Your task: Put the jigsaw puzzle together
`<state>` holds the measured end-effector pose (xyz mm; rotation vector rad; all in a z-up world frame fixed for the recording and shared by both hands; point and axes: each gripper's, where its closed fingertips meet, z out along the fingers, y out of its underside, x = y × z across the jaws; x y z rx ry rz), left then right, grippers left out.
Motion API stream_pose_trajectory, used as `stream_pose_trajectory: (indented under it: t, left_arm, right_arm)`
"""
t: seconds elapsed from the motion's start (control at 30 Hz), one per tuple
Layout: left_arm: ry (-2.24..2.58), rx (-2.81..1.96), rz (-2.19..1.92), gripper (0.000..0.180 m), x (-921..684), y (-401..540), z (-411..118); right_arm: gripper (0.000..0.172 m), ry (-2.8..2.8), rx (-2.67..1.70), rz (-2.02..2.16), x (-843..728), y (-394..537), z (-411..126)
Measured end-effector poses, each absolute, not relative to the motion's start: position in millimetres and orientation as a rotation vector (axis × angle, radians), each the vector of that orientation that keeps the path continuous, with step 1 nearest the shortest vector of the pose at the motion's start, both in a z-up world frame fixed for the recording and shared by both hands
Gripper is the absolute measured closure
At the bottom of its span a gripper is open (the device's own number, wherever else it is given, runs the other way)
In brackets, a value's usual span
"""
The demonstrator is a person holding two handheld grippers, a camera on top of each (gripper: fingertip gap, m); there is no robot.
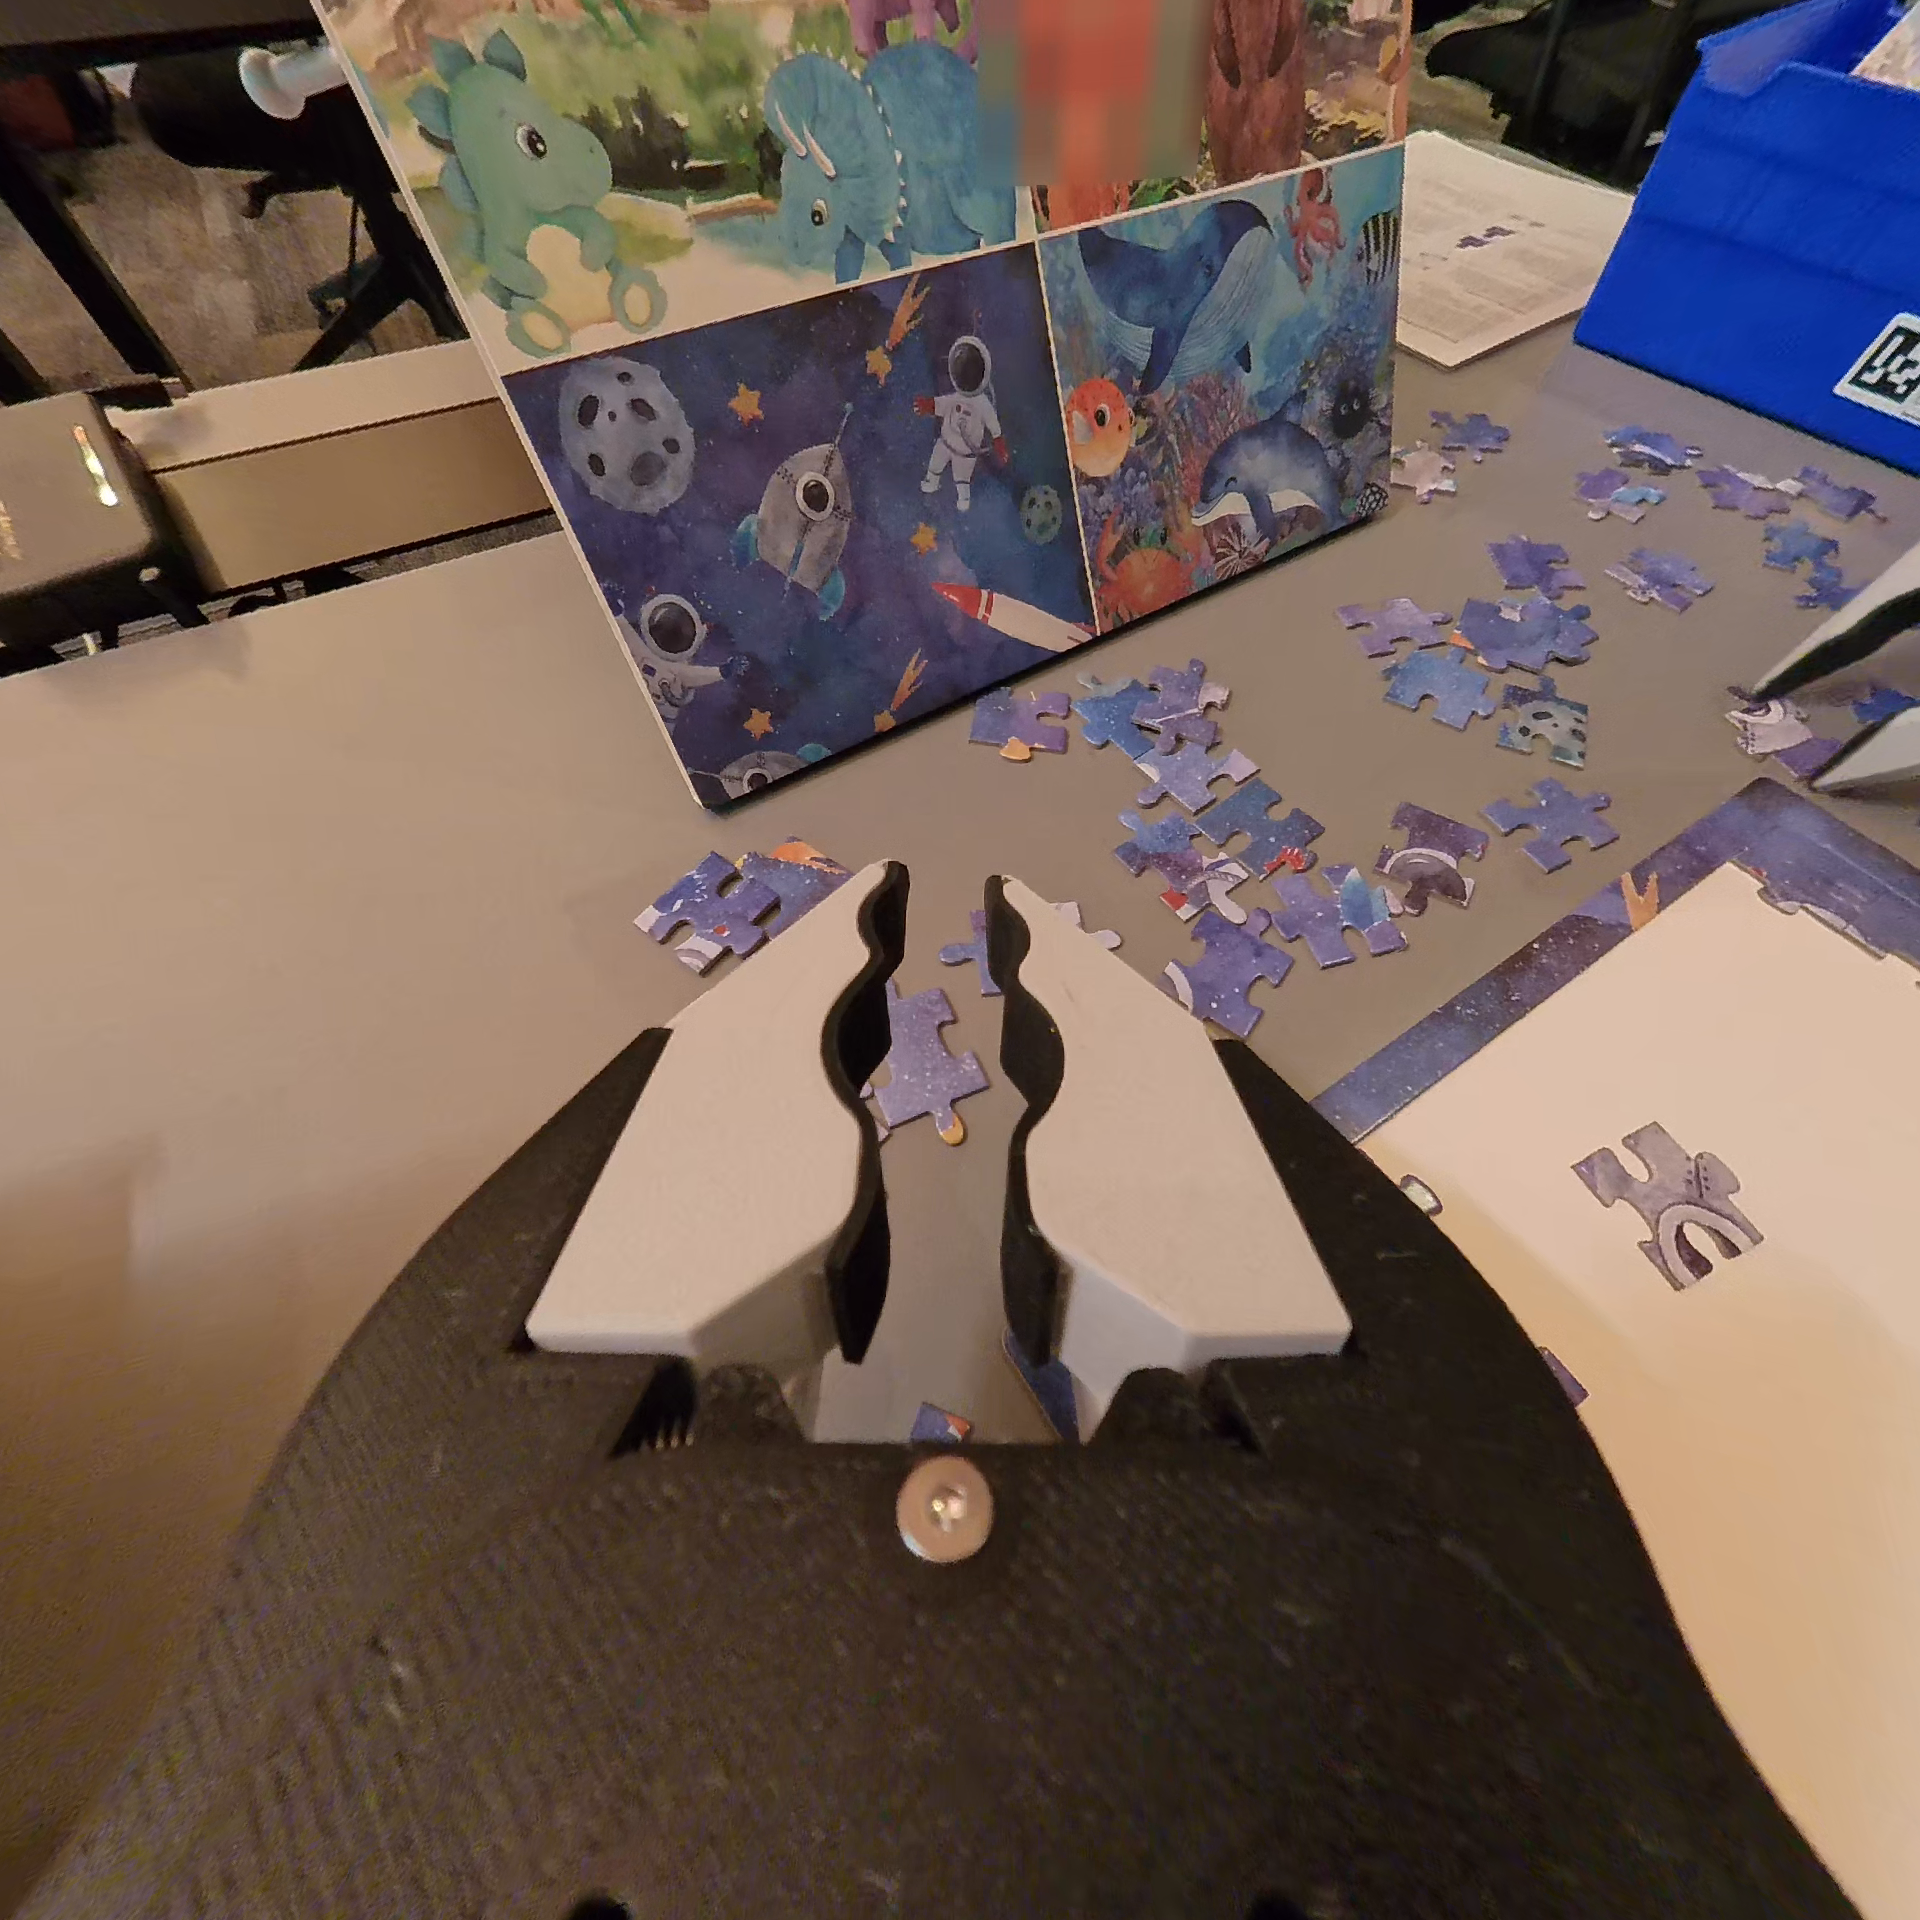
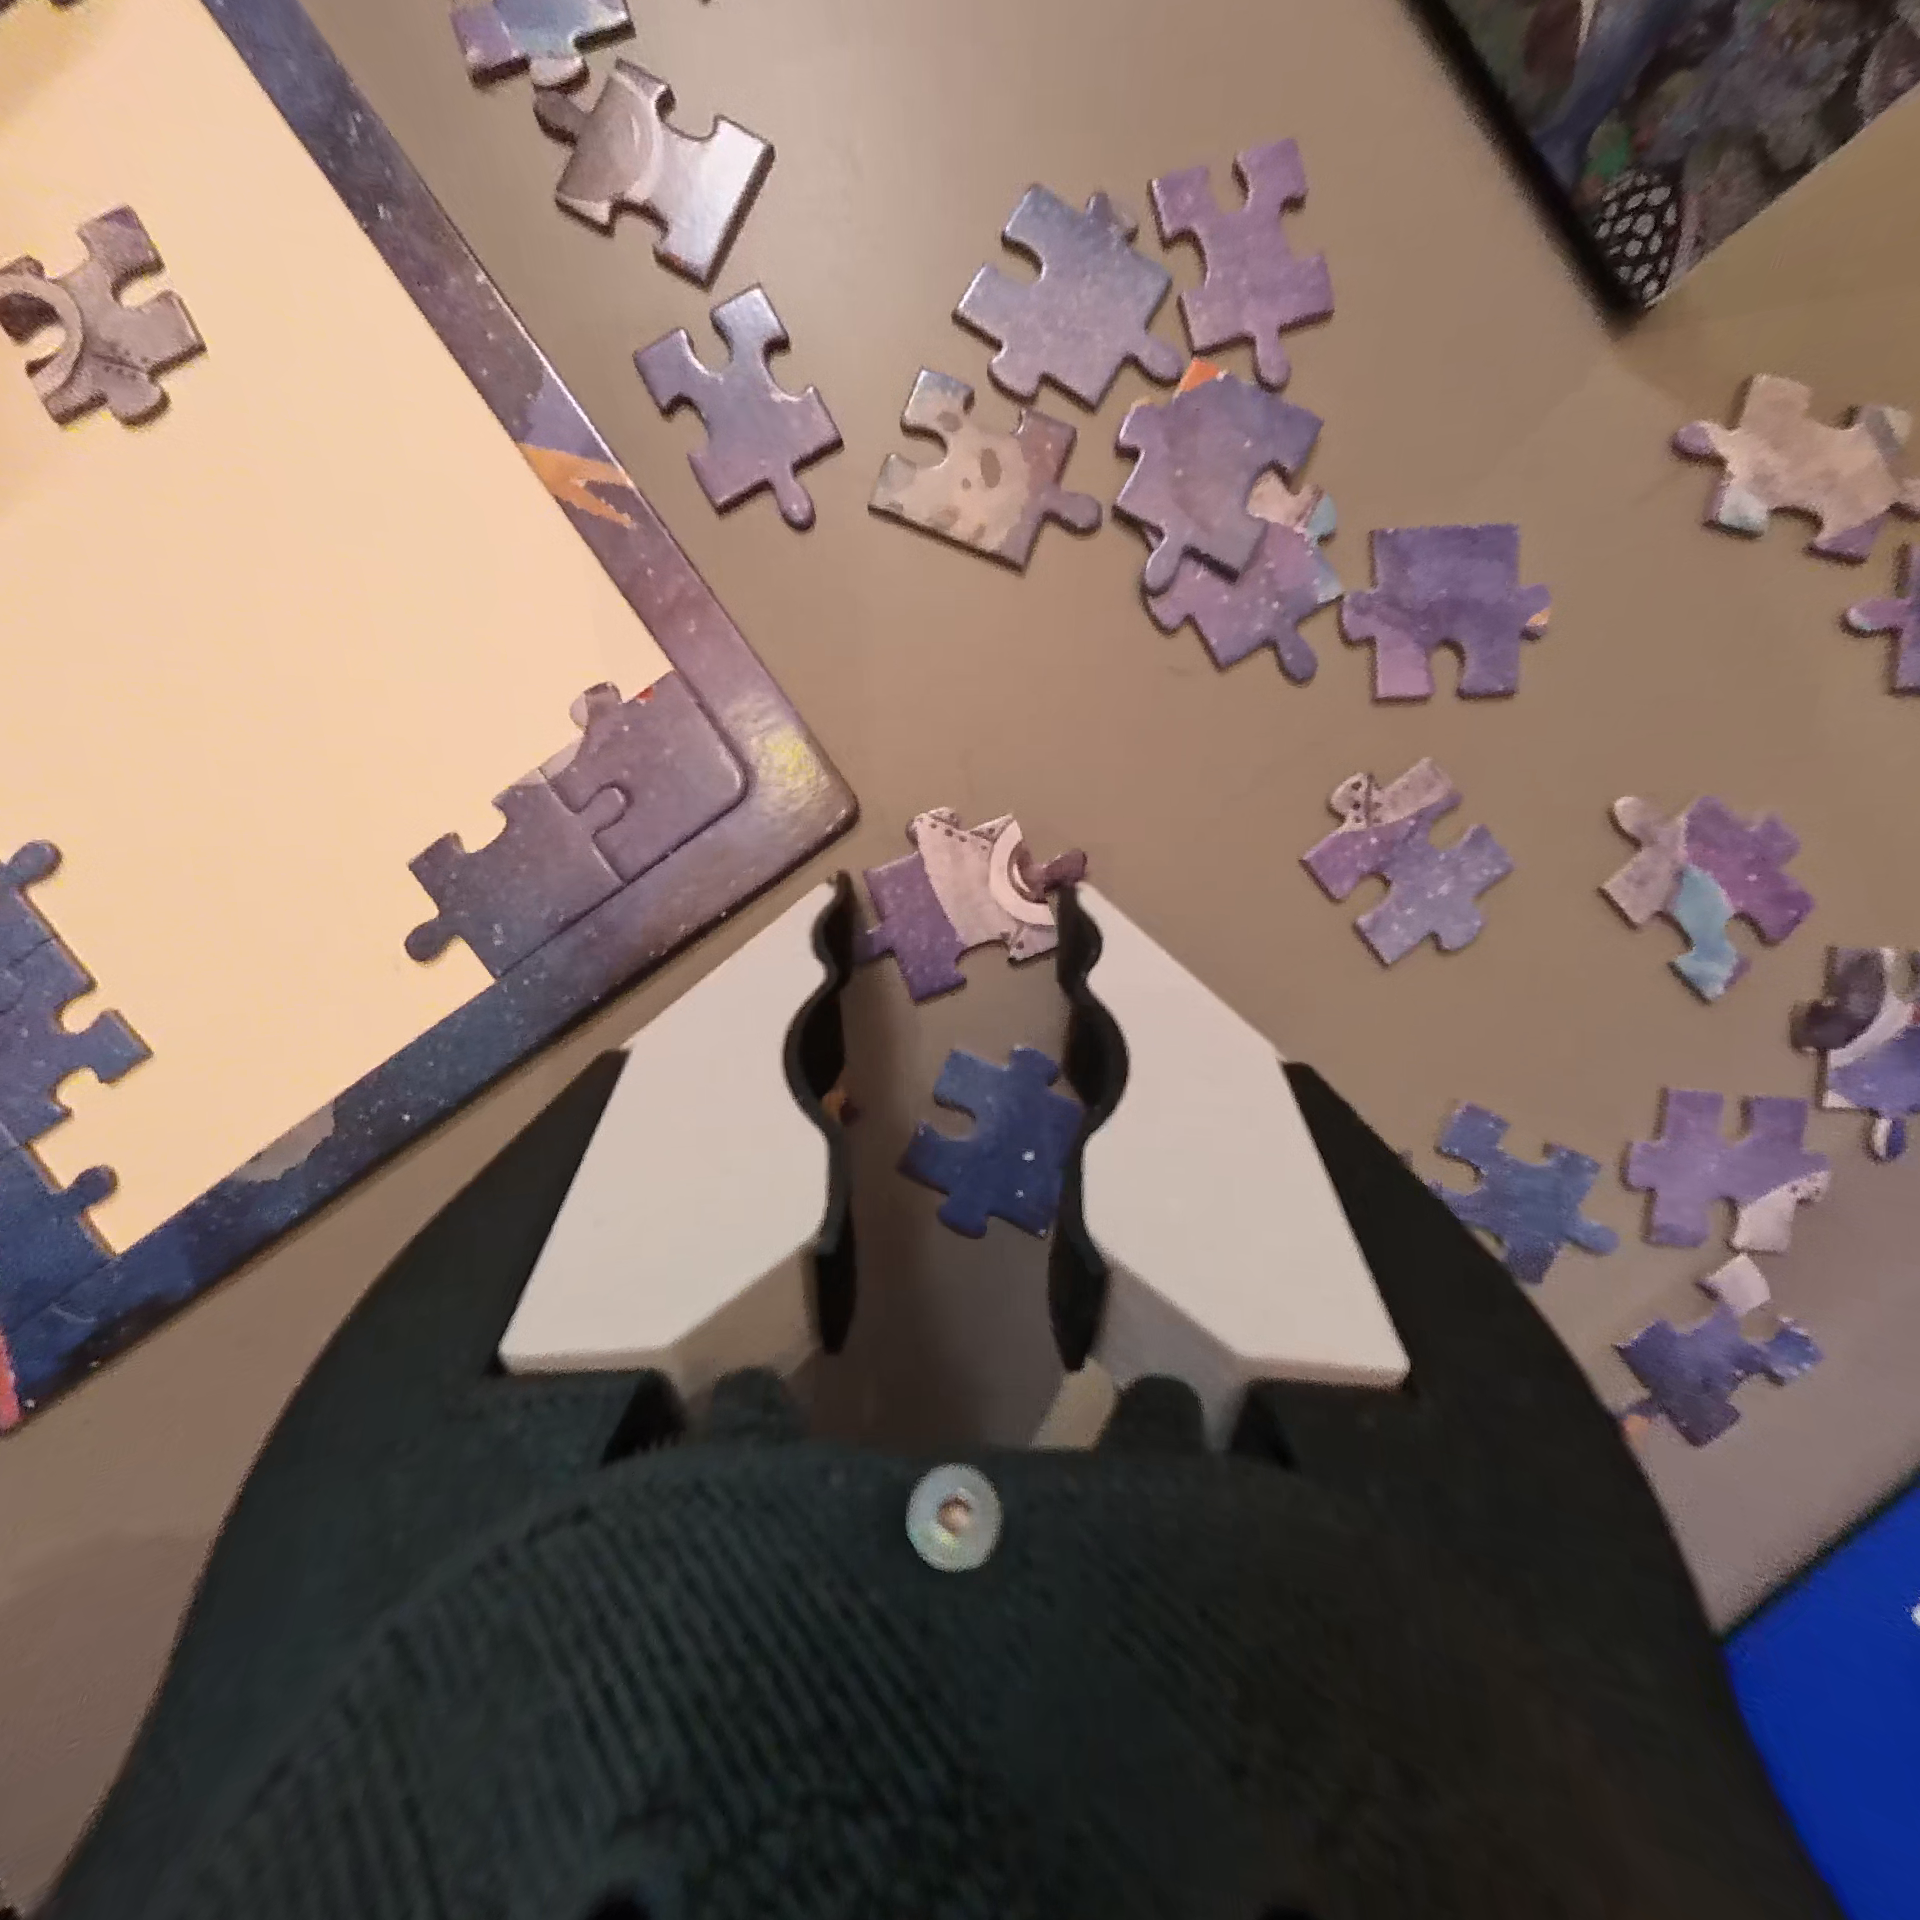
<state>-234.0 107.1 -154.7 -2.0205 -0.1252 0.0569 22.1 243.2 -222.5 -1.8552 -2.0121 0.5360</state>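
Where the right claw's (image 2: 951,894) tips come down to the grey surface (image 2: 1039,707), a purple puzzle piece with a grey-and-white rocket part (image 2: 956,914) lies flat between them, directly ahead of the claw and no farther out than the fingertips. Its longer span runs crosswise, from one finger to the other, slightly skewed. The right-hand fingertip (image 2: 1070,914) touches the piece's dark knob, while the left-hand one (image 2: 836,914) sits just beside the opposite edge. The jaws stand moderately wide and straddle the piece. I cannot see any squeeze on it.

Further back between the same fingers, closer to the claw's body, a dark blue starry piece (image 2: 997,1143) lies on the surface. Just to the left, the rounded corner of the puzzle tray (image 2: 769,800) comes close to the rocket piece without touching it. A few joined pieces (image 2: 582,831) sit in that corner, and a lone piece (image 2: 99,317) lies on the cream floor. Loose purple pieces (image 2: 1081,291) are scattered ahead and to the right.

The left claw (image 1: 945,883) is well apart from that piece, on the far side of the tray. Its jaws are narrow and empty, above a starry piece (image 1: 925,1060) on the surface. Beyond it stands the illustrated puzzle box (image 1: 831,499), with a blue bin (image 1: 1766,208) to the far right.
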Motion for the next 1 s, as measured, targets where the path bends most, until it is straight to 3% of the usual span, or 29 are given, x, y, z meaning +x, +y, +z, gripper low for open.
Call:
stream_pose_trajectory:
  t: [0.03,0.23,0.27,0.3,0.6,0.8,1.0]
  left_arm:
    - [-0.124,-2.021,0.056,0.167,-234,107,-155]
    - [-0.125,-2.018,0.056,0.167,-234,107,-154]
    - [-0.126,-2.018,0.055,0.167,-234,107,-154]
    - [-0.127,-2.018,0.055,0.167,-234,107,-154]
    - [-0.125,-2.020,0.056,0.167,-234,107,-154]
    - [-0.123,-2.022,0.058,0.167,-234,107,-155]
    - [-0.125,-2.019,0.056,0.167,-234,107,-154]
  right_arm:
    - [0.140,-2.013,-1.859,0.524,22,242,-222]
    - [0.142,-2.037,-1.828,0.485,22,240,-221]
    - [0.163,-2.035,-1.805,0.493,21,239,-219]
    - [0.172,-2.028,-1.779,0.495,19,240,-216]
    - [0.134,-1.851,-1.862,0.468,18,261,-211]
    - [0.122,-1.646,-2.045,0.445,17,280,-221]
    - [0.139,-1.592,-2.083,0.491,15,281,-222]
